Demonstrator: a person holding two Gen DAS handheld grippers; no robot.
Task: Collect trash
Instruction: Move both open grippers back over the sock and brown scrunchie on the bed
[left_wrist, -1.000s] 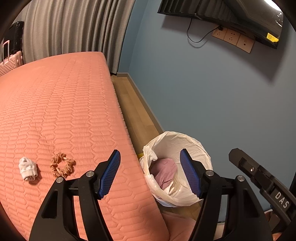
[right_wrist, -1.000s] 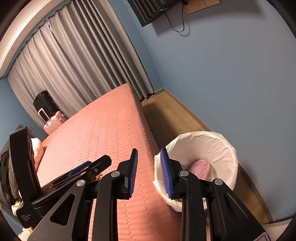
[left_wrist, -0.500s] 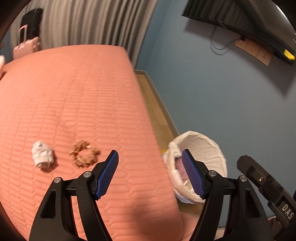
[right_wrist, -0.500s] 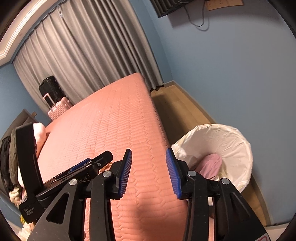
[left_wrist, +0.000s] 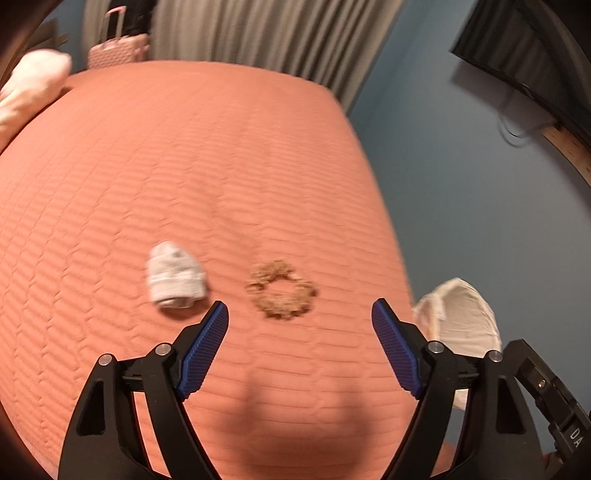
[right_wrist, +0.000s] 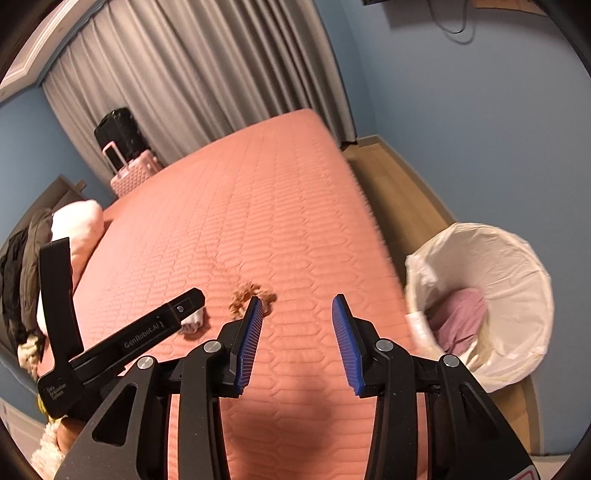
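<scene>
A white balled sock (left_wrist: 173, 281) and a brown scrunchie (left_wrist: 281, 288) lie side by side on the salmon bed (left_wrist: 184, 166). My left gripper (left_wrist: 300, 350) is open and empty, hovering just in front of the scrunchie. My right gripper (right_wrist: 297, 341) is open and empty over the bed edge; the scrunchie (right_wrist: 248, 293) shows just beyond its left finger, and the sock (right_wrist: 192, 322) is partly hidden behind the left gripper's body. A bin with a white liner (right_wrist: 495, 295) stands on the floor right of the bed, with a pink item (right_wrist: 463, 319) inside. The bin also shows in the left wrist view (left_wrist: 461, 317).
A blue wall (right_wrist: 461, 129) runs along the right with a narrow strip of wooden floor (right_wrist: 391, 184). Grey curtains (right_wrist: 203, 74) hang at the far end, beside a pink suitcase (right_wrist: 133, 171) and a black one (right_wrist: 118, 131). A pale pillow (right_wrist: 79, 225) and dark clothes (right_wrist: 22, 266) are at left.
Both grippers swung left from the bin toward the bed. The sock and scrunchie now sit centred before the left gripper. The right gripper's jaws have opened wider.
</scene>
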